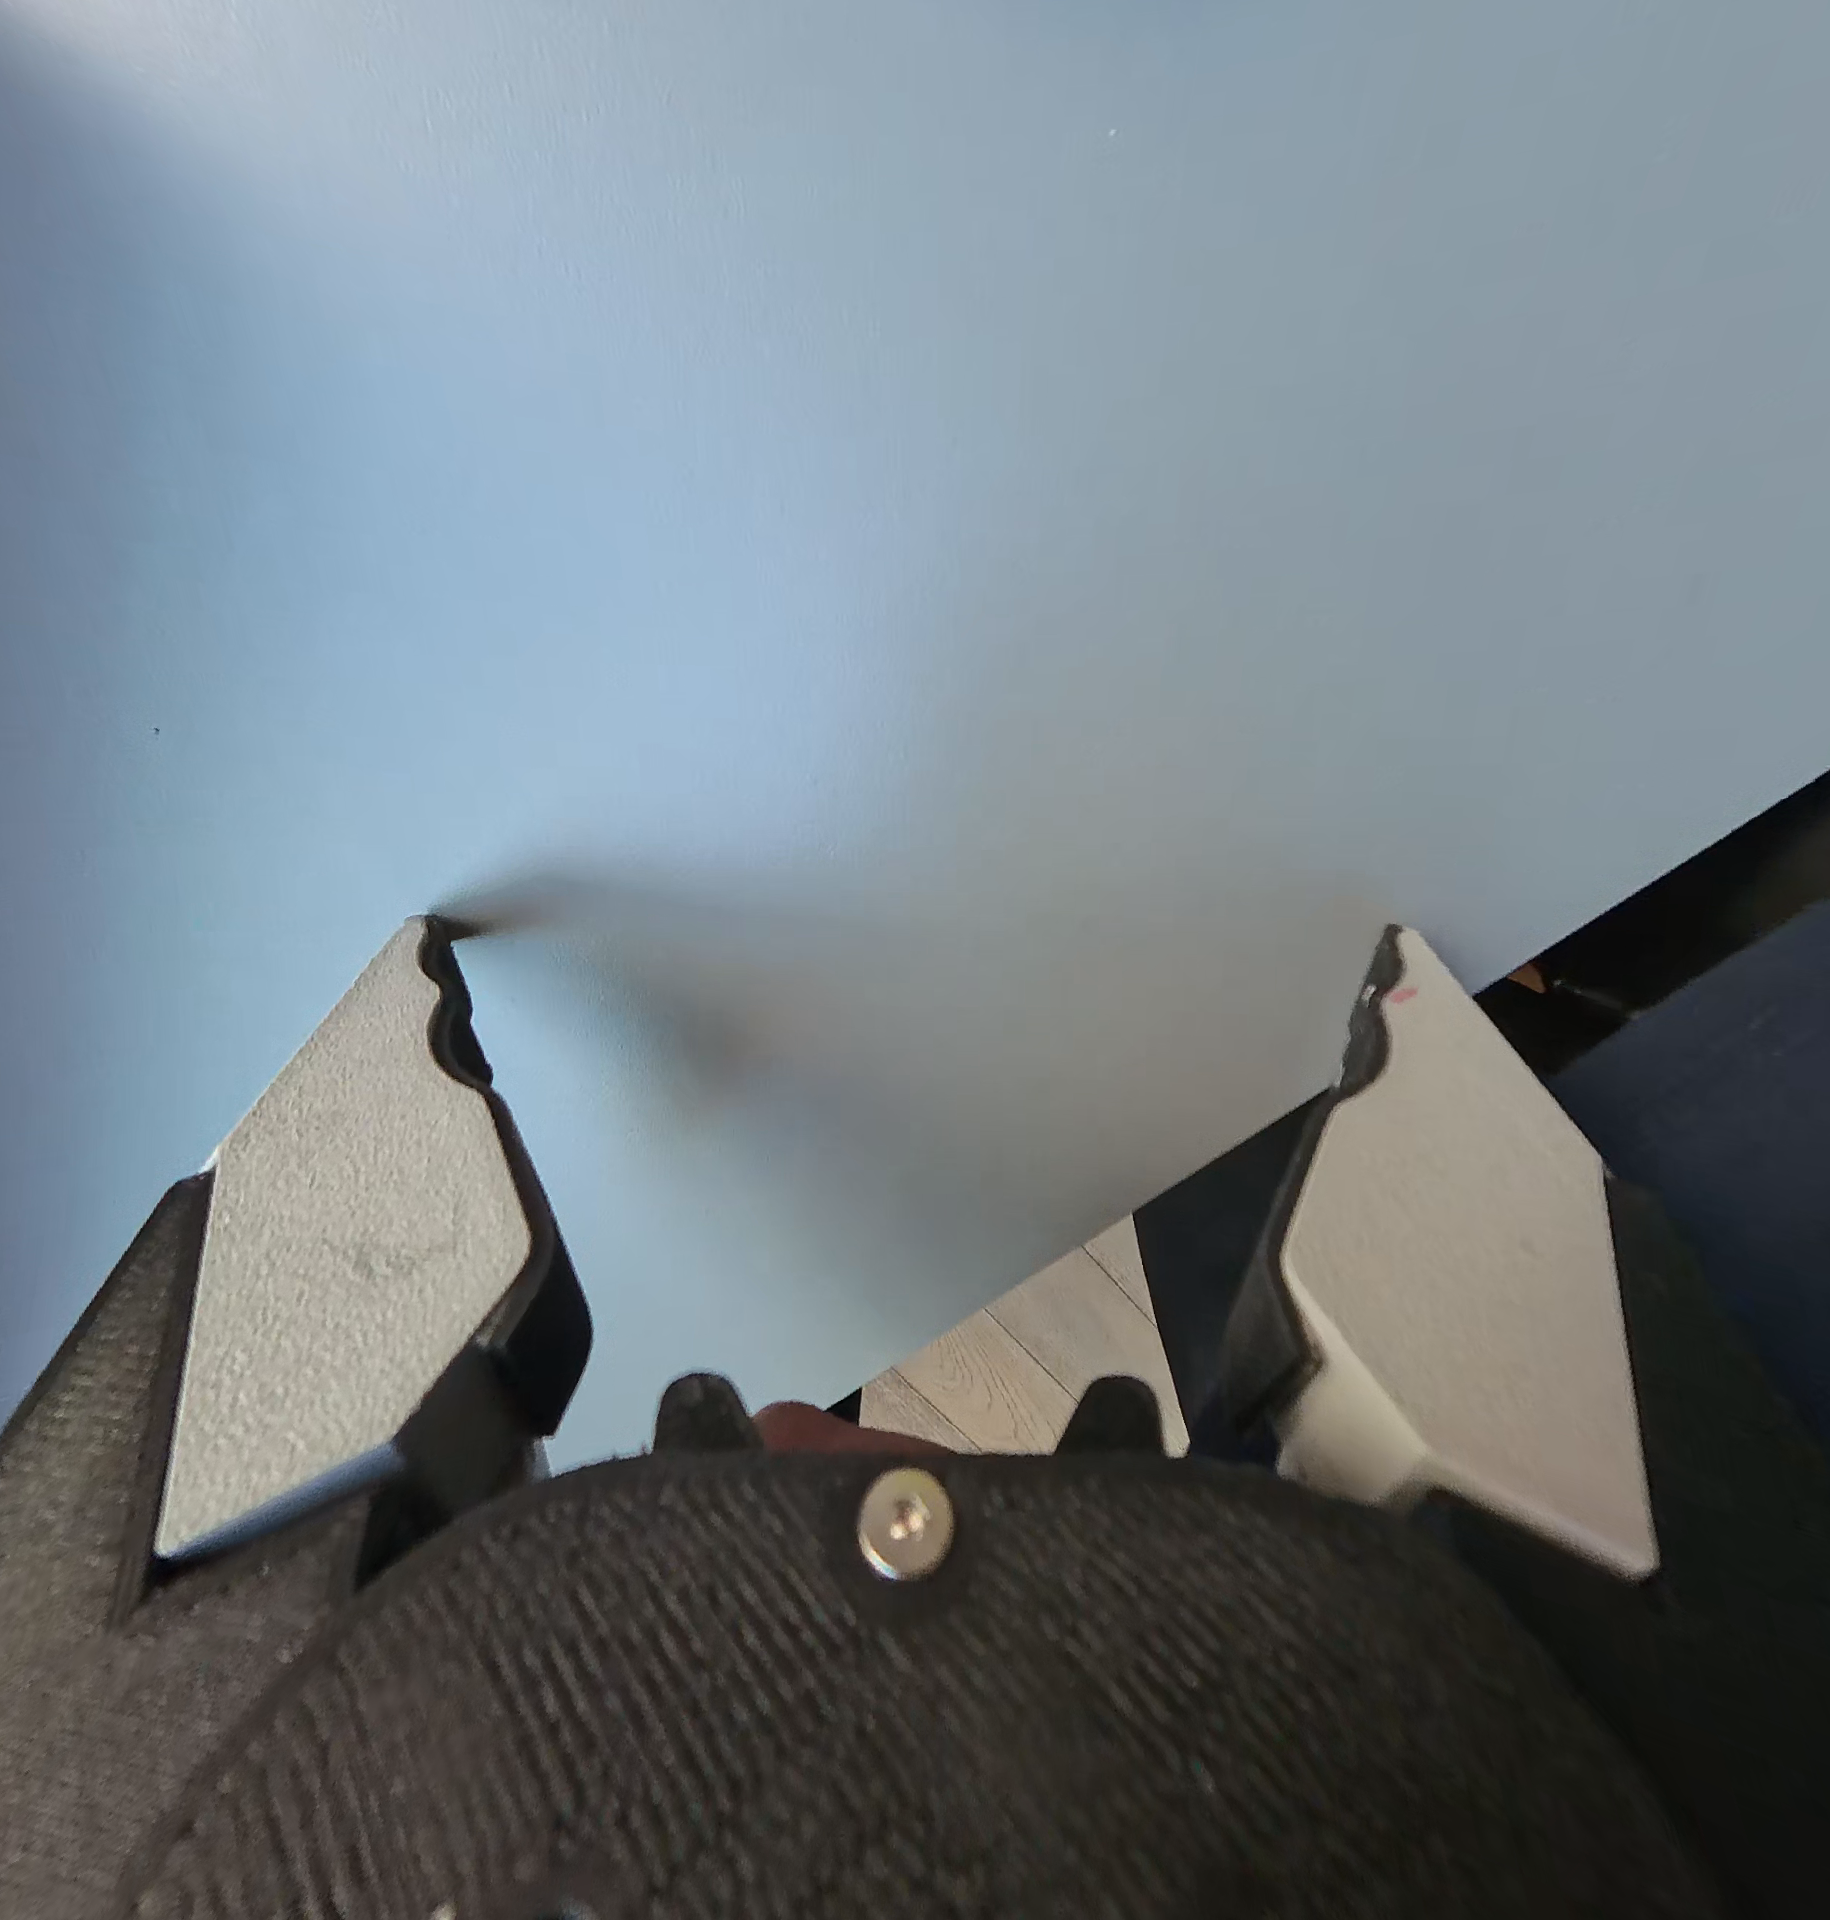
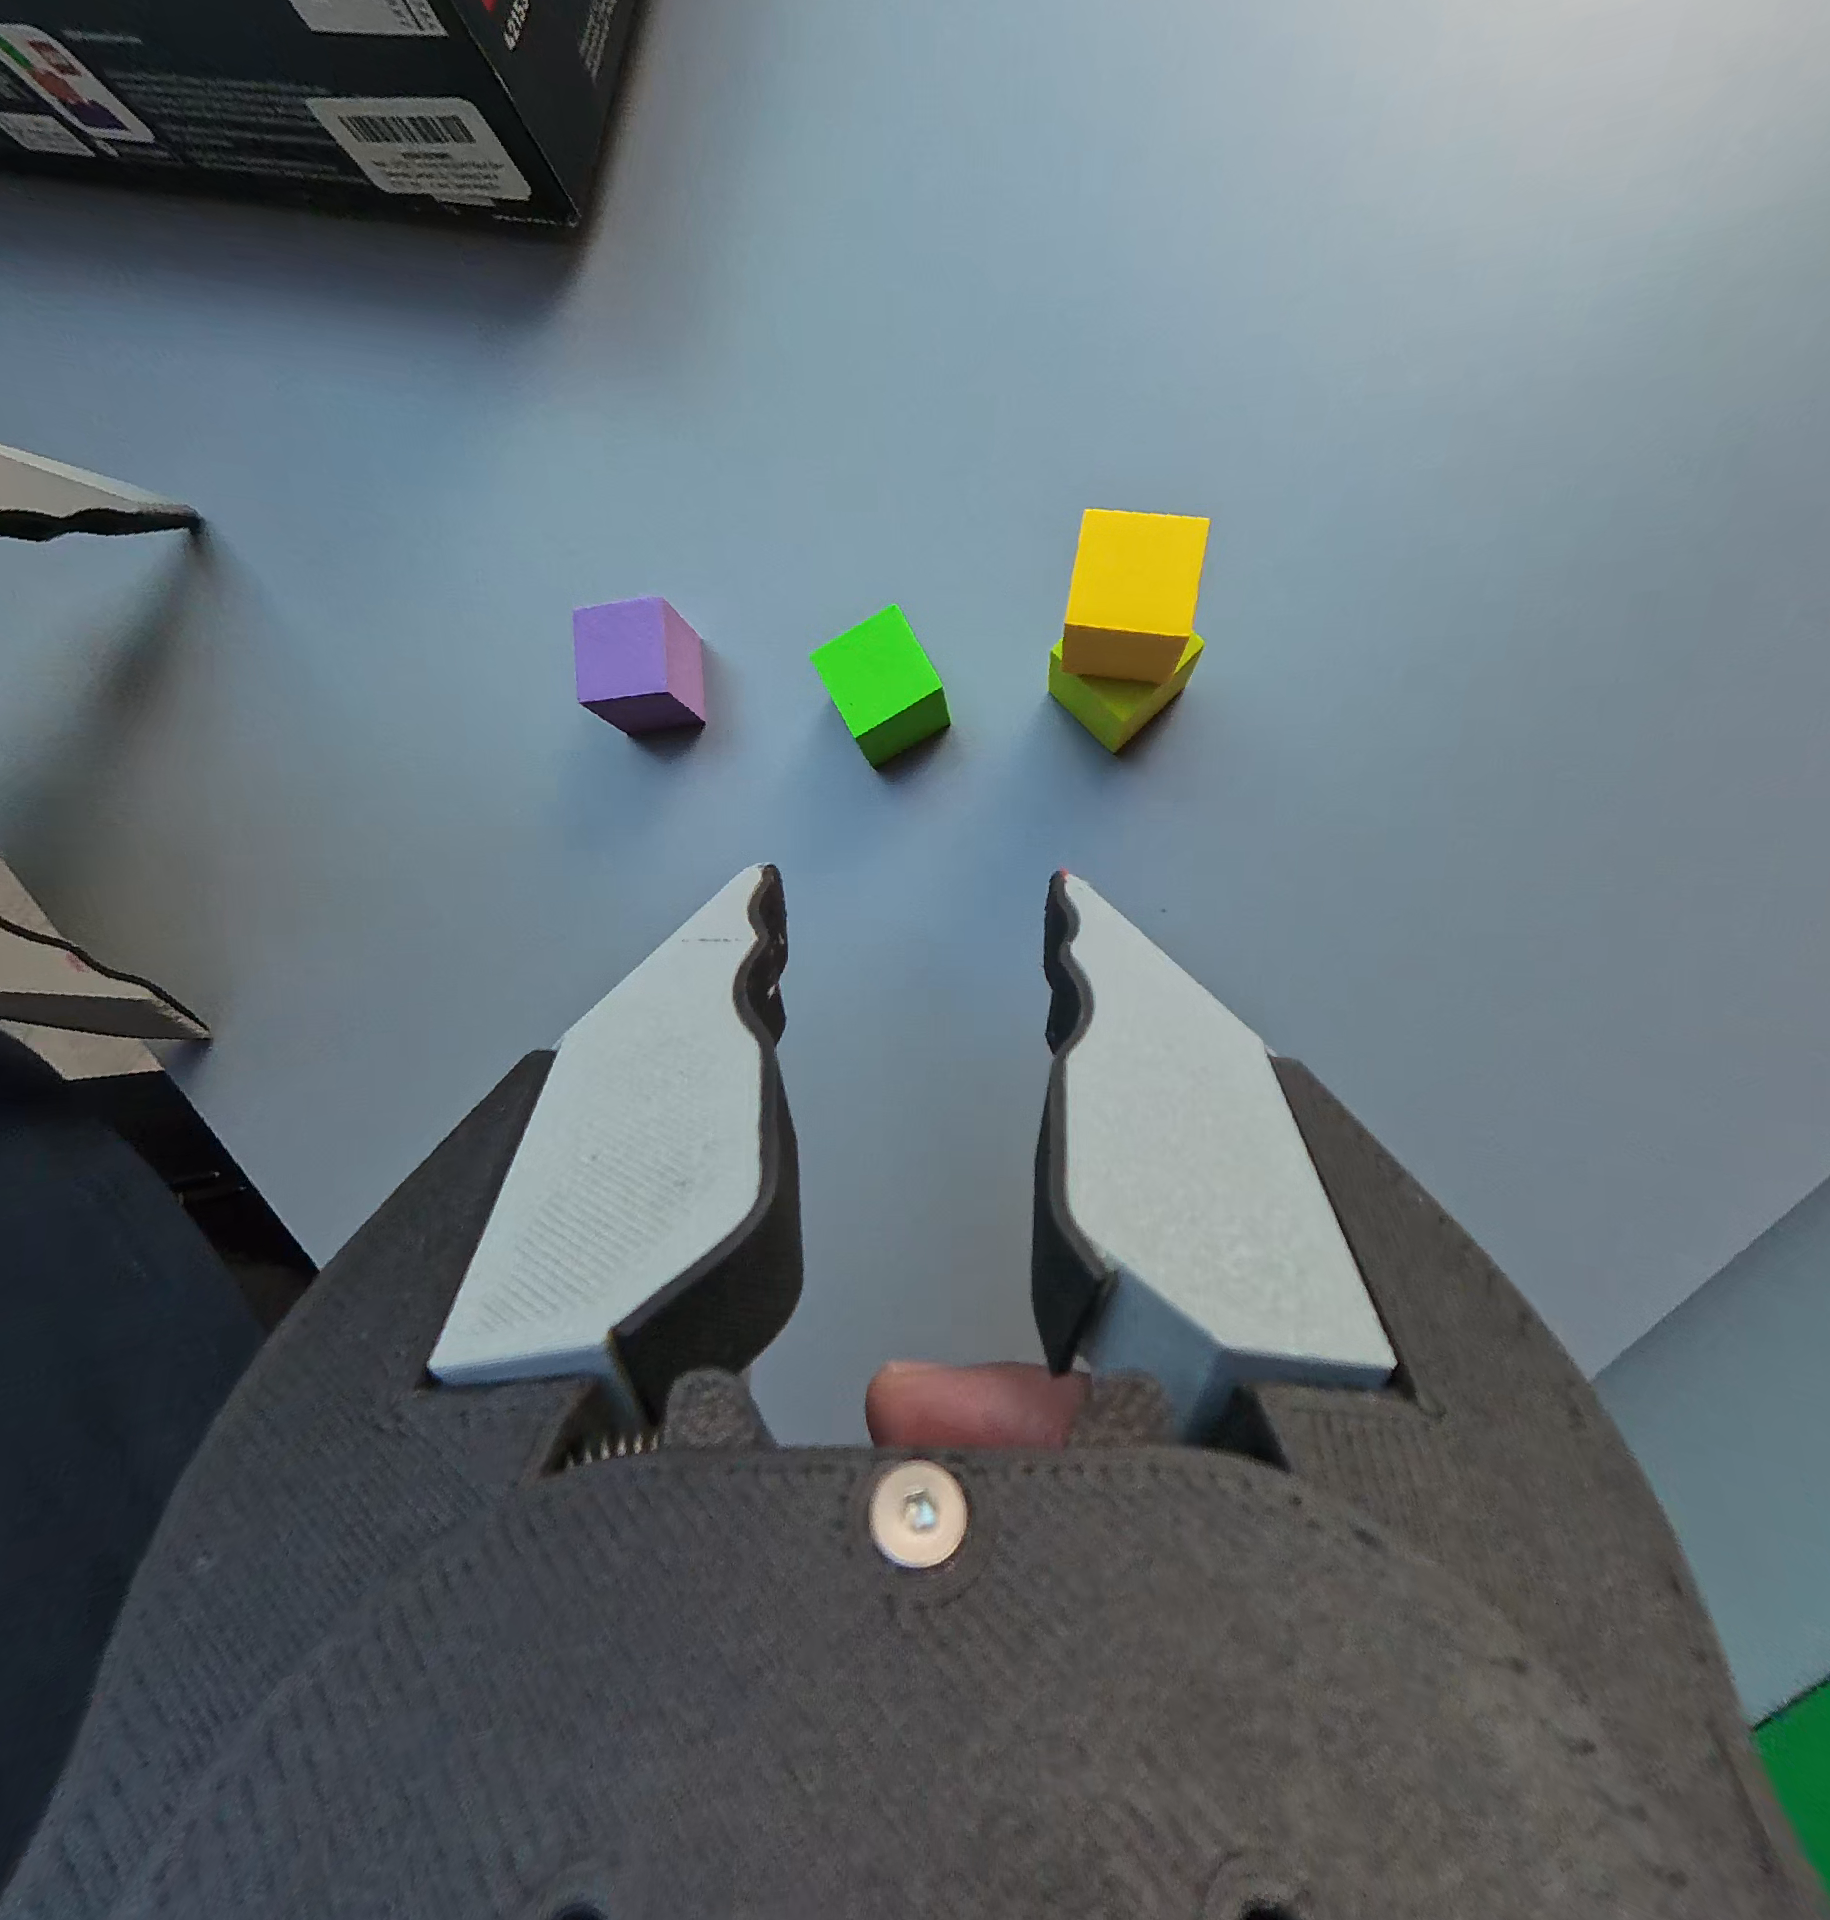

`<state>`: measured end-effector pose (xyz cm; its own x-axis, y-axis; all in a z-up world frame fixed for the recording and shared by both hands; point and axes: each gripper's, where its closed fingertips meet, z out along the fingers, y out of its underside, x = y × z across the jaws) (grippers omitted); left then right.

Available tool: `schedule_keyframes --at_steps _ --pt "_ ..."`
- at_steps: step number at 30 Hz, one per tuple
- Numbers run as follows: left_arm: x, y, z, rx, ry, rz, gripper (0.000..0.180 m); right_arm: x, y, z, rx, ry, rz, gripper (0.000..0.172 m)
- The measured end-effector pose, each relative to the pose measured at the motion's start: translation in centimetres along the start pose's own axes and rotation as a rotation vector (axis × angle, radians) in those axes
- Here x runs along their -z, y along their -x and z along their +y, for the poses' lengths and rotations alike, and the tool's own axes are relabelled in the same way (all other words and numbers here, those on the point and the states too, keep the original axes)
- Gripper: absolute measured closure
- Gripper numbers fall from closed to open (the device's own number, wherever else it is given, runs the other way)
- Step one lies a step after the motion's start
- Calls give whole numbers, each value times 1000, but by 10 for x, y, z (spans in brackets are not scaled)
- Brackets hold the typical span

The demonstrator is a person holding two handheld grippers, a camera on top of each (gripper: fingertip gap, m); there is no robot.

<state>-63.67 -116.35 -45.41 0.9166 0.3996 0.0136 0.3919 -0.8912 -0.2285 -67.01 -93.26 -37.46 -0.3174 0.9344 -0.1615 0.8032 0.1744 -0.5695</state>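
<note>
Both grippers' fingers apart, nothing held; yellow block [image 2: 1136,592] stacked skewed on lime block [image 2: 1117,707], easily toppled if bumped.

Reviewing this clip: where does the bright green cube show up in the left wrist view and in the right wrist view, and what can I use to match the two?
Left wrist view: not in it; only bare blue table ahead of the open left gripper.
Right wrist view: green cube at centre, between the purple cube and the yellow cube stacked on a yellow-green block.
Shared landmark: the blue table; the left gripper also shows at the right view's left edge.
</note>
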Motion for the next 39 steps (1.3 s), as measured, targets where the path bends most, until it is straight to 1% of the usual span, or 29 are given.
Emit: schedule_keyframes --at_steps 10,27,32,36,39 --pt "0 0 0 0 2 0 20 -3 3 11 -19 13 -10 125" --pt "0 0 0 0 2 0 20 -7 16 11 -10 -1 -61 124" --pt "0 0 0 0 5 0 20 -9 25 10 -6 -5 -83 122" --pt "0 0 0 -1 14 0 20 -14 32 9 7 2 -99 116" --pt "0 0 0 -1 13 0 20 -17 35 7 30 8 -103 116"
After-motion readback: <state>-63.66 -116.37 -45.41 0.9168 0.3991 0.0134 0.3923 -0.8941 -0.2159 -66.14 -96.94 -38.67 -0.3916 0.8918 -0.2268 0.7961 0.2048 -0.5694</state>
